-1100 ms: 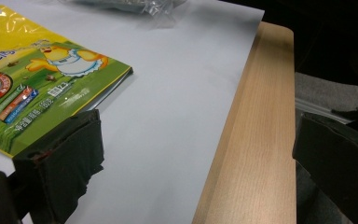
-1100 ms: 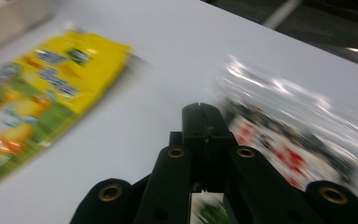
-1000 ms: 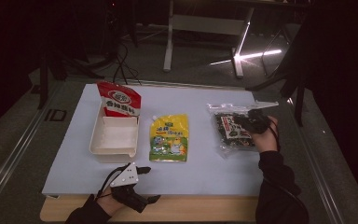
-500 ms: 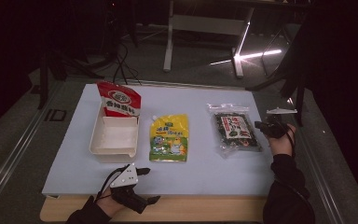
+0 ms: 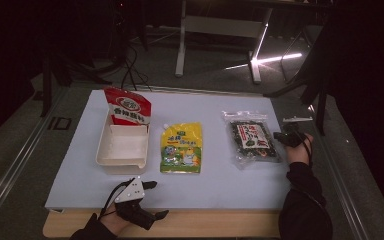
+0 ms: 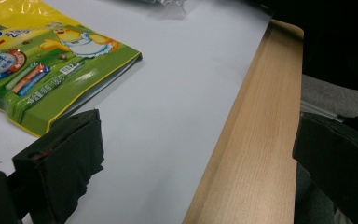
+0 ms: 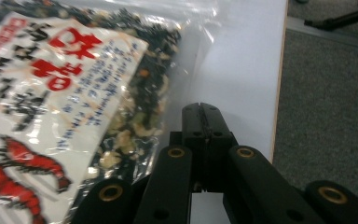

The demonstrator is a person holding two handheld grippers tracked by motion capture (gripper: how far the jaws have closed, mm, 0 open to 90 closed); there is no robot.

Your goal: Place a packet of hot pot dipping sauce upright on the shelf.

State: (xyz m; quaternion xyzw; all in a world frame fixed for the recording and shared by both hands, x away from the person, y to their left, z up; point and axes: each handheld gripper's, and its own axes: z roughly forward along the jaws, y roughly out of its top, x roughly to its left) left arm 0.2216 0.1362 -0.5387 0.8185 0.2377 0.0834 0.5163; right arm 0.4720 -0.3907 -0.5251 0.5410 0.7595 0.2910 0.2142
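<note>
The right gripper [image 5: 283, 135] had withdrawn from atop the dark bag [image 5: 252, 141] to just beside its edge, fingers together on nothing. Bag lay released on the surface [image 5: 220, 185]. Left gripper [image 5: 150, 200], well apart from the bag, idled with fingers apart.

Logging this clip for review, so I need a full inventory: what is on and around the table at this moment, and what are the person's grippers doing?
Table: one, pale blue-white top with a wooden front edge, centre.
Tray: one, cream, left part of the table.
Red pouch: one, red and white, standing at the tray's far end.
Yellow pouch: one, yellow and green, lying flat mid-table.
Clear bag: one, dark mixed contents with a white and red label, lying flat on the right.
Metal stand: one, grey-white, on the floor beyond the table.
Left gripper: black, grey plate on top, at the front edge, jaws open and holding nothing.
Right gripper: black, jaws shut, beside the clear bag's right edge.
</note>
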